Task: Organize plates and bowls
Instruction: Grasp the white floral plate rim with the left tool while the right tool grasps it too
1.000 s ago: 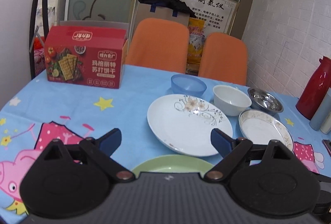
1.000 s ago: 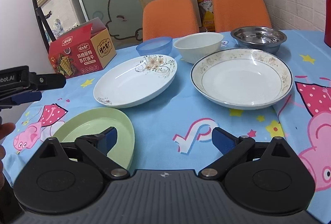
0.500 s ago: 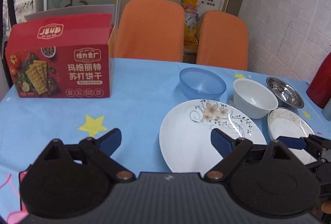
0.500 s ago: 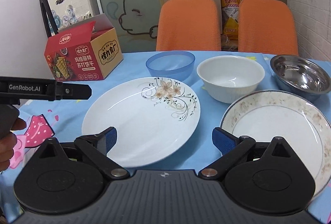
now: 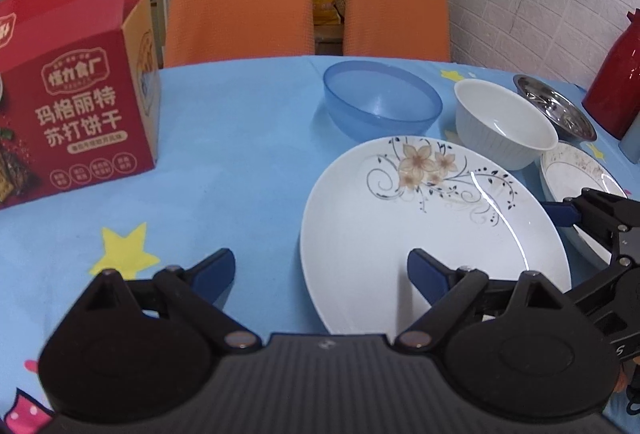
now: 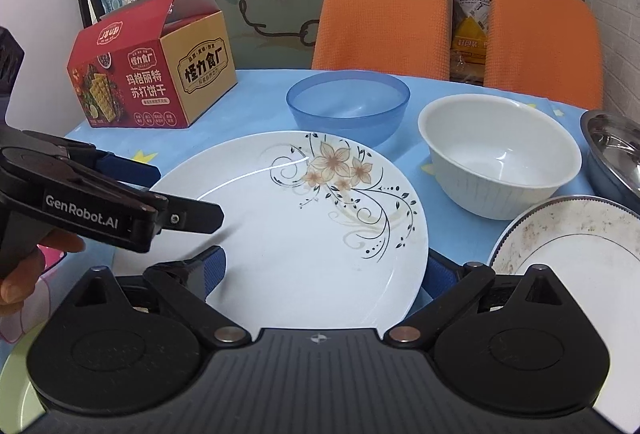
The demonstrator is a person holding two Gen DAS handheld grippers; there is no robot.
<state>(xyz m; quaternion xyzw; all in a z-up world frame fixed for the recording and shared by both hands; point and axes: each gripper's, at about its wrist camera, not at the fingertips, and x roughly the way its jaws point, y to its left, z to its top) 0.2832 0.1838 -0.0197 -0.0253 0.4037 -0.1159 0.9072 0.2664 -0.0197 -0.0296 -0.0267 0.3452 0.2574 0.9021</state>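
Observation:
A white plate with a flower pattern (image 5: 432, 218) (image 6: 320, 226) lies on the blue tablecloth. Behind it stand a blue plastic bowl (image 5: 382, 103) (image 6: 348, 105), a white bowl (image 5: 504, 127) (image 6: 500, 159) and a steel bowl (image 5: 554, 105) (image 6: 612, 149). A rimmed white plate (image 5: 576, 177) (image 6: 568, 246) lies at the right. My left gripper (image 5: 320, 272) is open and empty at the flower plate's left edge. My right gripper (image 6: 324, 274) is open, its fingers either side of that plate's near edge. A green plate's rim (image 6: 16, 386) shows at the lower left.
A red cracker box (image 5: 76, 113) (image 6: 152, 73) stands at the back left. Two orange chairs (image 5: 240, 1) (image 6: 384, 17) stand behind the table. A red flask (image 5: 616, 73) stands at the far right.
Both grippers have moved forward and closer to the flower plate. The green plate has dropped out of the left wrist view. Both stay open.

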